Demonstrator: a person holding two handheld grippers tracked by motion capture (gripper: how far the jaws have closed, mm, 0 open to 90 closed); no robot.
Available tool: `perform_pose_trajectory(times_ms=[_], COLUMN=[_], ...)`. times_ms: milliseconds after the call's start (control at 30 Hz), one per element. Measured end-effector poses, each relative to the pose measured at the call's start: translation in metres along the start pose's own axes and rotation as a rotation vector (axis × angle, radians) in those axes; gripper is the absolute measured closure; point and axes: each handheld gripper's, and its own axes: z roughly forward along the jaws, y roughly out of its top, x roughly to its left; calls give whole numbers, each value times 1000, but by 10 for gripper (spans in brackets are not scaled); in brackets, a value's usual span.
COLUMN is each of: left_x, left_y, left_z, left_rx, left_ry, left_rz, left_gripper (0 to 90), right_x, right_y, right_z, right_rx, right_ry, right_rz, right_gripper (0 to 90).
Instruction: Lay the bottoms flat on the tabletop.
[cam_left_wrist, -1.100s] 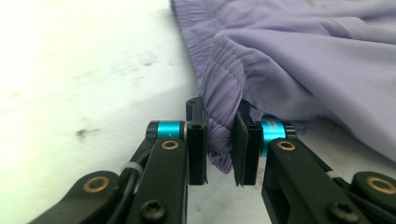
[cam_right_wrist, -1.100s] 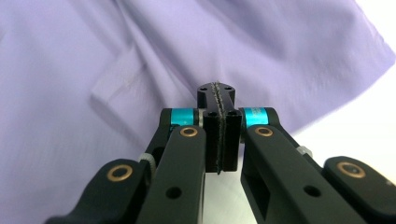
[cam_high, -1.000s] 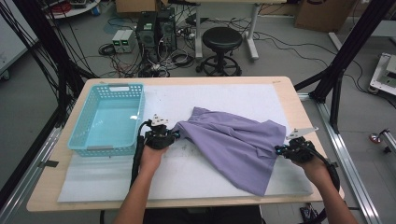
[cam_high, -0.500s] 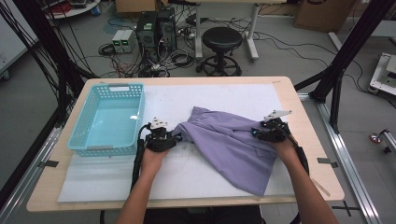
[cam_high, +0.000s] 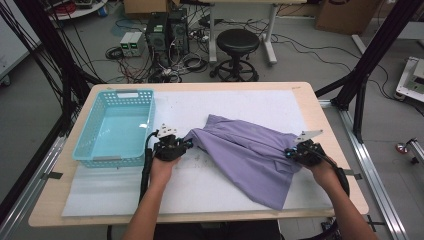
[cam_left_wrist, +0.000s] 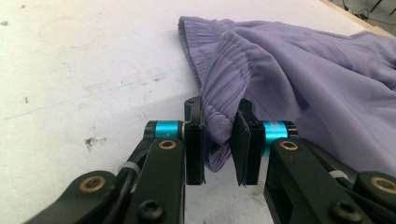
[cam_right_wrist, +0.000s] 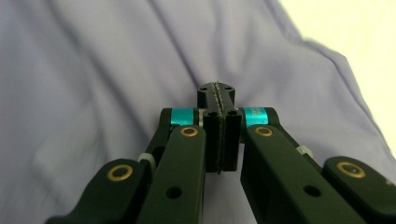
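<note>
One purple garment (cam_high: 250, 155) lies spread on the white mat (cam_high: 200, 185) that covers the counter (cam_high: 330, 130), to the right of one turquoise basket (cam_high: 116, 131) that stands at the mat's left end. It has a gathered elastic waistband (cam_left_wrist: 219, 79) at its left end, and its cloth runs down and to the right toward the near edge of the mat.

Two hand-held grippers work on it, one in each of the person's two hands. The left hand-held gripper (cam_high: 181, 145) sits at the garment's left tip; in the left gripper view (cam_left_wrist: 218, 144) its two black jaws pinch the bunched waistband between them, having just been closing, with the cloth filling the narrow gap between the pads. The right hand-held gripper (cam_high: 291, 153) rests at the garment's right edge; in the right gripper view (cam_right_wrist: 218, 95) its two jaws are pressed together pad to pad above the purple cloth, and whether a fold is caught between them I cannot tell.

Beyond the counter stand one black stool (cam_high: 239, 42) and two computer towers (cam_high: 167, 27) on the floor.
</note>
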Motion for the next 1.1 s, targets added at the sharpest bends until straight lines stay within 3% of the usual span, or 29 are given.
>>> perform_pose_trajectory(times_ms=[133, 167, 200, 233, 300, 367, 433, 500, 533, 567, 700, 933, 1033, 1100], left_x=[0, -1, -1, -1, -1, -2, -2, -1, -1, -1, 3, -6, -7, -5], left_y=[3, 3, 3, 2, 2, 2, 2, 2, 3, 3, 5, 20, 23, 24], left_z=[4, 5, 6, 7, 8, 8, 8, 7, 6, 6, 7, 20, 27, 25], left_rx=[-2, -6, -6, -2, 3, 4, 3, 1, -1, -1, 2, 18, 31, 22], left_ry=[9, 10, 9, 10, 7, 1, 5, 7, 9, 10, 4, -18, -9, -6], left_rz=[-10, -18, -26, -35, -37, -25, -16, -12, -6, -1, -6, 49, 23, -22], left_gripper=[746, 722, 694, 670, 644, 669, 718, 751, 761, 766, 770, 767, 713, 560], right_x=[0, -1, -3, -5, -7, -4, 1, 2, 2, 4, 10, 34, 40, 35], right_y=[-15, -16, -15, -12, -4, 7, 18, 22, 22, 22, 10, -24, -26, -19], right_z=[-15, -18, -20, -20, -15, -4, 10, 22, 22, 21, 7, -30, -37, -41], right_rx=[-10, -40, -76, -107, -157, -157, -113, -58, -71, -59, -16, 11, 0, -60], right_ry=[40, 43, 37, 38, 49, 43, 18, 25, 53, 32, 90, 201, 230, 240], right_rz=[-6, 9, 37, 75, 105, 100, 62, 40, 47, 27, -1, -25, -38, -1], right_gripper=[900, 852, 667, 582, 463, 412, 442, 688, 842, 900, 900, 900, 900, 723])
